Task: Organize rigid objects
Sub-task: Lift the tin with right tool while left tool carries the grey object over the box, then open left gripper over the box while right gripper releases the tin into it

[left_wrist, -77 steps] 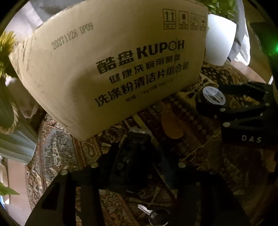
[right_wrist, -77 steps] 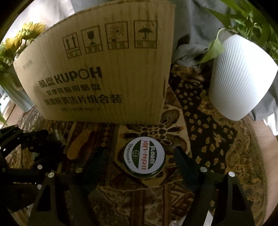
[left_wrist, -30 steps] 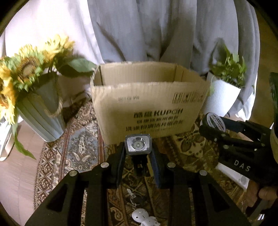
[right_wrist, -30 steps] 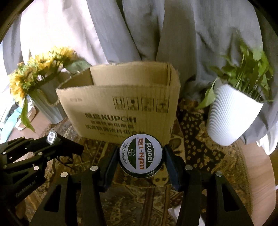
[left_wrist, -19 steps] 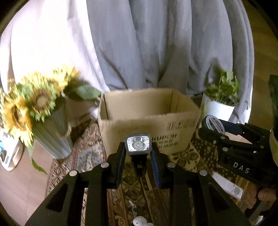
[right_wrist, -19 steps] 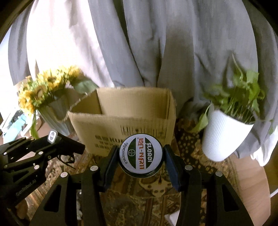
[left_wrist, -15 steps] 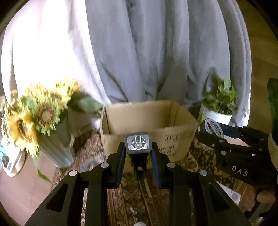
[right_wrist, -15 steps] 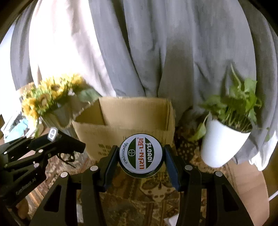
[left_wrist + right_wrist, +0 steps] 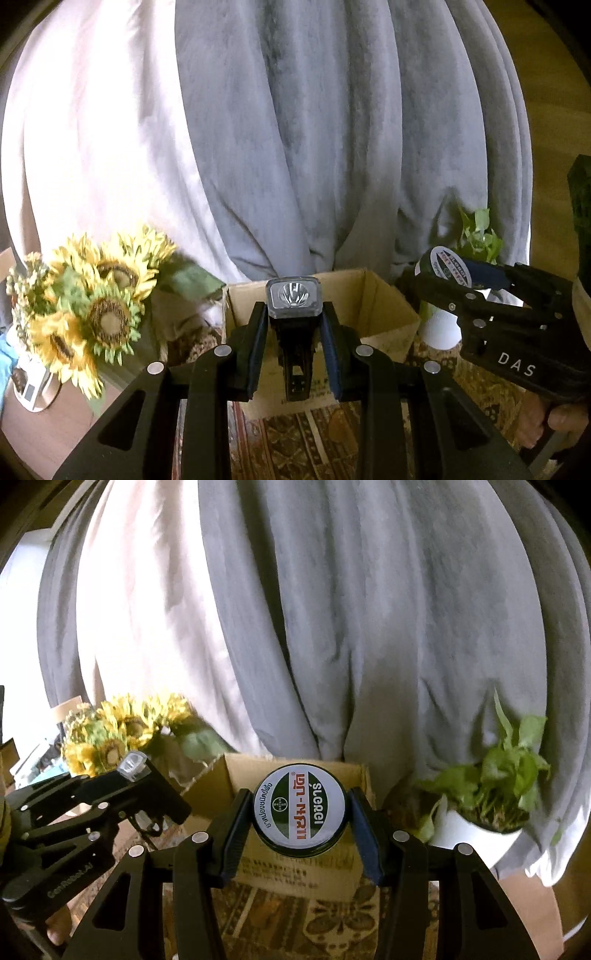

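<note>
My left gripper is shut on a small black flashlight whose square lens faces the camera. My right gripper is shut on a round tin with a white, green and red label. Both are held in the air, in front of and above an open cardboard box standing on a patterned rug. In the left wrist view the right gripper with the tin shows at the right. The left gripper with the flashlight shows at the left of the right wrist view.
A vase of sunflowers stands left of the box. A white pot with a green plant stands to its right. Grey and white curtains hang behind. The rug lies on a wooden floor.
Both grippers have risen with their objects still gripped. The box, sunflowers and plant have sunk lower in both views and look smaller, and more curtain shows.
</note>
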